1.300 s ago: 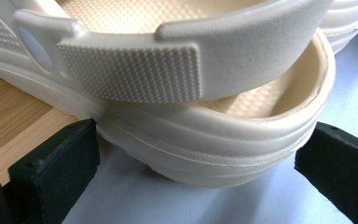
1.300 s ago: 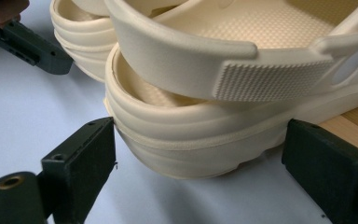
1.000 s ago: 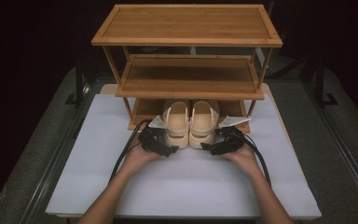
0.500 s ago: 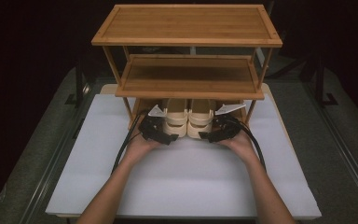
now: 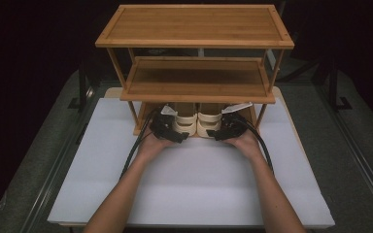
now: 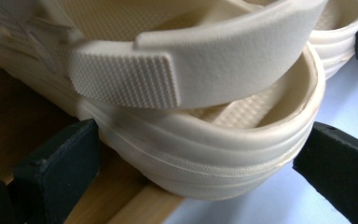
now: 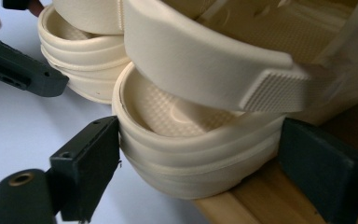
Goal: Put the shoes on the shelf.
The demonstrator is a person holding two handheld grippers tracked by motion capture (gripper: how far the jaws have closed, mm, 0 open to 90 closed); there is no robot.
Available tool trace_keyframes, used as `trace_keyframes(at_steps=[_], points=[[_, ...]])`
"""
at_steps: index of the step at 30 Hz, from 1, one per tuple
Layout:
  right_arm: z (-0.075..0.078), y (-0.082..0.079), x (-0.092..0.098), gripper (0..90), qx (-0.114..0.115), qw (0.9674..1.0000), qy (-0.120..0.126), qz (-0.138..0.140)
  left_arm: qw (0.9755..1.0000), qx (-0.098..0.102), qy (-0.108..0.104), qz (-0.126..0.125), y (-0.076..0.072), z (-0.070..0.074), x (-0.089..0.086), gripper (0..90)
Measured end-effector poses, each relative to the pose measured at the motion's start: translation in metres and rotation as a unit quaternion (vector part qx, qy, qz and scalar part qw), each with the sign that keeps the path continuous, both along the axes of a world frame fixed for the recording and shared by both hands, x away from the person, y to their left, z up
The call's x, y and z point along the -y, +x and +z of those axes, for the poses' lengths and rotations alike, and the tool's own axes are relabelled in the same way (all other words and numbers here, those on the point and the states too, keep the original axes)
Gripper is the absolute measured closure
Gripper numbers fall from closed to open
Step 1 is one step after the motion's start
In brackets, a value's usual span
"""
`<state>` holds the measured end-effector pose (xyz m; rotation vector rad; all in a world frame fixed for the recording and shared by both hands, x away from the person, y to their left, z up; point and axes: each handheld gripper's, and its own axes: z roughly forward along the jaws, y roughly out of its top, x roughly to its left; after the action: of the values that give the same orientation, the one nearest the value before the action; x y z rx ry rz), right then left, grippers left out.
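Each claw grips a heel: left claw (image 5: pixel 171 133) on the left sandal (image 5: pixel 184 122), right claw (image 5: pixel 222 132) on the right sandal (image 5: pixel 209 123), half under the rack (image 5: pixel 194 82). Push both level, evenly.

- The toes of both cream clogs (image 5: pixel 197 120) lie under the middle shelf of the bamboo shoe rack (image 5: pixel 194 77) in the high view; just their heels show.
- The left gripper (image 5: pixel 171 131) and right gripper (image 5: pixel 222 132) are too small there to tell how their jaws sit on the heels.
- In the left gripper view the left clog (image 6: pixel 200 140) is cut off at the top and left edges.
- In the right gripper view the right clog (image 7: pixel 191 163) runs off the top and right edges.
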<state>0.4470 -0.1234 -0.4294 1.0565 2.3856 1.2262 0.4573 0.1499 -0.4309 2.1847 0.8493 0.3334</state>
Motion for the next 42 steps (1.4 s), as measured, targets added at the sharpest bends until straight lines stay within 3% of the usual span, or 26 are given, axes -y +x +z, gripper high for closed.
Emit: trace_keyframes(at_steps=[4,12,20,24,25,27,34,35,42], points=[[-0.001,0.001,-0.001,13.7,0.02,0.9997,-0.009,-0.014,1.0,-0.003,0.007,-0.003,0.007,-0.002,0.003,0.5],[-0.001,0.0,0.0,15.4,0.019,0.9997,-0.004,-0.016,0.9998,-0.003,0.018,-0.002,0.007,-0.005,0.003,0.6],[0.003,-0.008,0.006,14.1,0.024,0.9995,0.012,-0.014,1.0,0.002,0.005,-0.007,-0.003,0.005,-0.006,1.0],[0.008,-0.018,0.007,13.4,0.012,0.9995,0.005,-0.028,0.9996,0.008,0.013,-0.023,-0.014,0.008,-0.013,0.9],[0.008,-0.022,0.008,13.4,0.021,0.9993,0.002,-0.03,0.9995,0.01,0.013,-0.025,-0.017,0.009,-0.016,0.9],[0.008,-0.027,0.011,12.6,0.007,0.9995,0.006,-0.029,0.9994,0.01,0.015,-0.028,-0.02,0.009,-0.018,0.9],[0.006,-0.058,0.033,10.3,0.009,0.999,0.004,-0.045,0.9994,0.014,0.01,-0.03,-0.049,0.013,-0.044,0.9],[0.005,-0.062,0.035,10.3,0.008,0.9989,0.003,-0.046,0.9994,0.014,0.001,-0.03,-0.057,0.014,-0.051,0.9],[0.002,-0.094,0.058,9.2,0.015,0.9977,-0.016,-0.064,0.9993,0.028,-0.003,-0.025,-0.089,0.018,-0.079,0.9]])
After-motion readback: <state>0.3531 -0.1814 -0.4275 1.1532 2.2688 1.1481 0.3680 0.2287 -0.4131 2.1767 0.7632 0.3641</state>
